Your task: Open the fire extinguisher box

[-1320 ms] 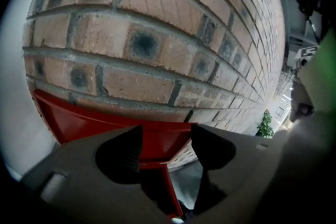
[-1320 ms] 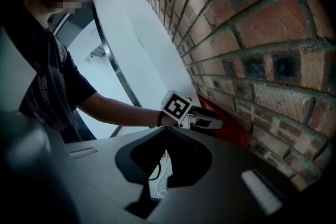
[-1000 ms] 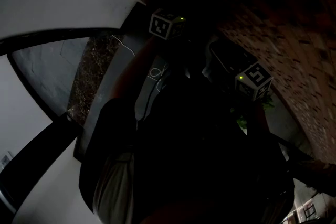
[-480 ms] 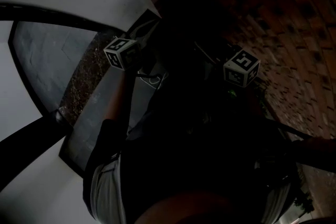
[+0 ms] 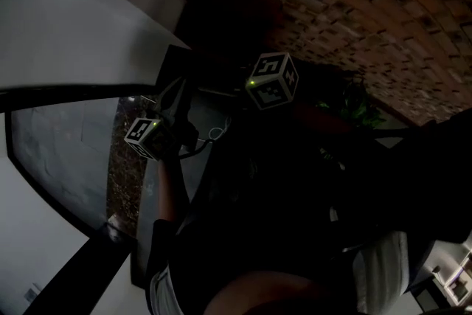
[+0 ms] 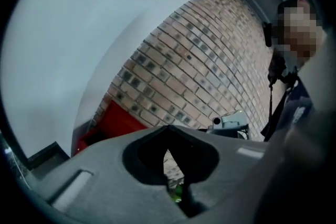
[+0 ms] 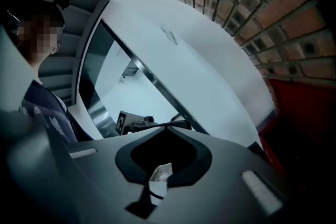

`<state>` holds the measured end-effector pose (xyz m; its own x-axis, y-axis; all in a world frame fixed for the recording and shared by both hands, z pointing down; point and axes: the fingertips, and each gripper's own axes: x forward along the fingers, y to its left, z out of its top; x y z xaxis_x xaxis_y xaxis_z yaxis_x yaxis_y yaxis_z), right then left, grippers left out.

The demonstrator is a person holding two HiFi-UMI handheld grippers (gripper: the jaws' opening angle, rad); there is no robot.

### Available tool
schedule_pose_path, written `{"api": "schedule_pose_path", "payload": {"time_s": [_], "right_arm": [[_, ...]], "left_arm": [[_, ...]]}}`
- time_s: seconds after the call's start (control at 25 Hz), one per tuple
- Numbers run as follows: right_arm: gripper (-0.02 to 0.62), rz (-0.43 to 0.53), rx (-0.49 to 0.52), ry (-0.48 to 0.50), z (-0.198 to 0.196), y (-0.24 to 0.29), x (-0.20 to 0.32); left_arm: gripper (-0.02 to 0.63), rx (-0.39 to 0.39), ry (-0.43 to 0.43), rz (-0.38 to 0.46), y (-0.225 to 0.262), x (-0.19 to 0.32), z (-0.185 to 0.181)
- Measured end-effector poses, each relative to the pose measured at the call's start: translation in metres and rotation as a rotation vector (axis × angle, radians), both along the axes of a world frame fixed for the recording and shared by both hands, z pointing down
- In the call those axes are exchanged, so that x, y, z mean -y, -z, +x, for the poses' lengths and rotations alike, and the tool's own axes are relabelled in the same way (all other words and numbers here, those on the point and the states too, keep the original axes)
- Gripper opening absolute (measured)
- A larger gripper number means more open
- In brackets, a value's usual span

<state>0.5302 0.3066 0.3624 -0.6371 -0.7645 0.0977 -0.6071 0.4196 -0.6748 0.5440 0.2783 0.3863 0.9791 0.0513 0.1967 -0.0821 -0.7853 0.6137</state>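
Right, looking along the left gripper [image 6: 168, 128]: clenched tip to tip at the jaws, gripping nothing but air. Same again on the right gripper [image 7: 167, 127], pressed together and empty. Held roughly level, both of them, out in open space and turned across one another rather than at the job, each catching the other in its own view. Over to the fire extinguisher box [image 6: 113, 122]: red, set low against the brick wall [image 6: 210, 60], tucked into the corner by the white wall [image 6: 79, 50], well apart from either pair of jaws. Showing a dark hollow inside that red frame, so possibly open already, though too dim to call. Probably explains the carry: nothing to hold, no handle or door edge within reach, so kept shut and clear of the box. Far too dark from the head view to add anything firm.
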Motion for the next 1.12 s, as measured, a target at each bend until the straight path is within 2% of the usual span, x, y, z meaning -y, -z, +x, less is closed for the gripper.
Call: {"api": "schedule_pose_path", "payload": {"time_s": [0.12,0.24,0.36,0.48,0.56,0.72,0.88,1.0,1.12], "right_arm": [[-0.002,0.028,-0.023,0.016,-0.003,0.009,-0.011],[-0.002,0.065,-0.021,0.012,0.007,0.016,-0.024],[0.000,0.107,0.022,0.012,0.018,0.024,-0.041],[-0.002,0.132,0.016,0.033,0.022,0.027,-0.064],[-0.001,0.133,0.007,0.061,0.019,0.023,-0.082],[0.000,0.142,0.067,0.206,-0.006,0.016,-0.122],[-0.002,0.127,0.081,0.192,0.003,0.004,-0.137],[-0.002,0.110,0.083,0.243,-0.012,0.000,-0.142],[-0.002,0.106,0.071,0.313,-0.032,0.001,-0.144]], "left_arm": [[0.003,0.005,0.043,0.011,0.006,0.005,-0.014],[0.003,0.029,0.071,0.083,0.015,0.000,-0.016],[0.003,0.094,0.114,0.163,0.016,-0.011,-0.013],[0.003,0.179,0.141,0.217,0.003,-0.027,-0.010],[0.003,0.221,0.148,0.230,-0.003,-0.043,-0.012],[0.003,0.292,0.224,0.250,-0.004,-0.079,-0.037],[0.003,0.309,0.219,0.245,-0.014,-0.092,-0.027],[0.003,0.338,0.272,0.251,-0.014,-0.099,-0.052],[0.003,0.349,0.371,0.229,-0.015,-0.096,-0.086]]}}
